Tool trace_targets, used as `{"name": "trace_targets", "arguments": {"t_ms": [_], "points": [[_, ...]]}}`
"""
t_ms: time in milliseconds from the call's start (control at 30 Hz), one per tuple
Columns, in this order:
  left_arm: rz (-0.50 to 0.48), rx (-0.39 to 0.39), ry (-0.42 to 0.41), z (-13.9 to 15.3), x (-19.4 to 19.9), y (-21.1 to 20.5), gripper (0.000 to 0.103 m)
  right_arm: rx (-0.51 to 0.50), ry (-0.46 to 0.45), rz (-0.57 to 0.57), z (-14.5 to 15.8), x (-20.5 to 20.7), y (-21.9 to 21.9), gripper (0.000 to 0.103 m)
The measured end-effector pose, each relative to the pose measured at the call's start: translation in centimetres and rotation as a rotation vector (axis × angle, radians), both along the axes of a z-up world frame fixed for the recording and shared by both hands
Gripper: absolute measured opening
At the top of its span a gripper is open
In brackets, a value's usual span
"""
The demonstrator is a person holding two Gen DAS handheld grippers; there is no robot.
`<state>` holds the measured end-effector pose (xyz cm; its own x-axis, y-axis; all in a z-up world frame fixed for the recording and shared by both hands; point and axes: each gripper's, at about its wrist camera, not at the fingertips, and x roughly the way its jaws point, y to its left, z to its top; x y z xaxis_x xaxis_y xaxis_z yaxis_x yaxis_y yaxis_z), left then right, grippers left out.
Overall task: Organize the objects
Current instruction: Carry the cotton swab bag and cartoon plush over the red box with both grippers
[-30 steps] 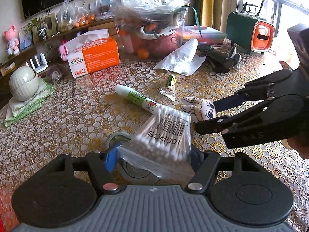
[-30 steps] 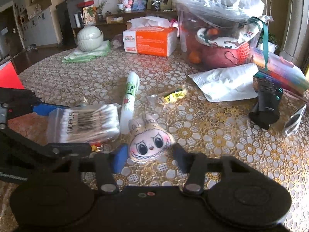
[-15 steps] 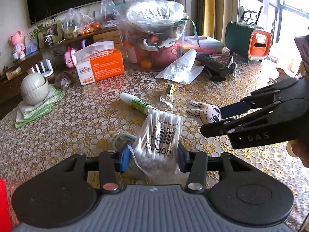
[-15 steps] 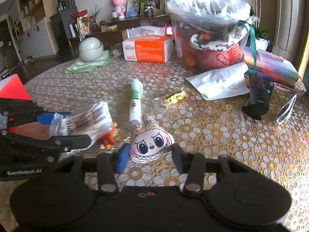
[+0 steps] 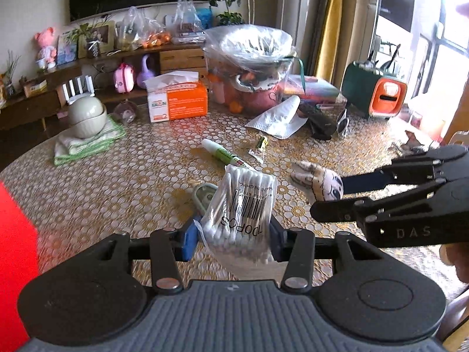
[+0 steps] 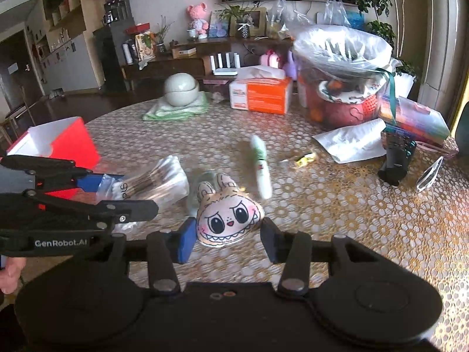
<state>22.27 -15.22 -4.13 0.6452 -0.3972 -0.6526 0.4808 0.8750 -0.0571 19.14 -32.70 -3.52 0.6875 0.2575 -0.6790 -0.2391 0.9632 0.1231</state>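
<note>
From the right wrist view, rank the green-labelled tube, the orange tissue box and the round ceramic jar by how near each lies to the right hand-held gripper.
1. Green-labelled tube: just ahead of the right hand-held gripper, mid-table, slightly right.
2. and 3. Orange tissue box, far edge, ahead, and round ceramic jar, far edge on a folded cloth, to the left: too close to call.
</note>
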Motion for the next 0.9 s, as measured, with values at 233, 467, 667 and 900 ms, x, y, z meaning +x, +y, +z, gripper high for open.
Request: {"name": "trace_targets", "arguments": {"t_ms": [233, 467, 667, 900], "points": [[0.04, -0.033, -0.008, 2.0, -3.2, 3.7, 0.046, -0.002, 0.002, 0.023, 2.2, -2.6, 3.2, 0.046], [0.086, -0.043, -0.03, 3.6, -6.3, 8.0, 0.046, -0.012, -0.013, 0.075, 4.2, -5.4, 7.6, 0.046], [0.139, -0.05, -0.048, 4.8, -8.4, 12.2, 0.046, -0.018, -0.036, 0.132, 5.7, -6.8, 11.6, 0.046], [0.204, -0.038, -0.075, 5.8, -9.7, 17.2, 0.046, -0.03, -0.053, 0.208, 6.9, -7.1, 16.6, 0.046]]}}
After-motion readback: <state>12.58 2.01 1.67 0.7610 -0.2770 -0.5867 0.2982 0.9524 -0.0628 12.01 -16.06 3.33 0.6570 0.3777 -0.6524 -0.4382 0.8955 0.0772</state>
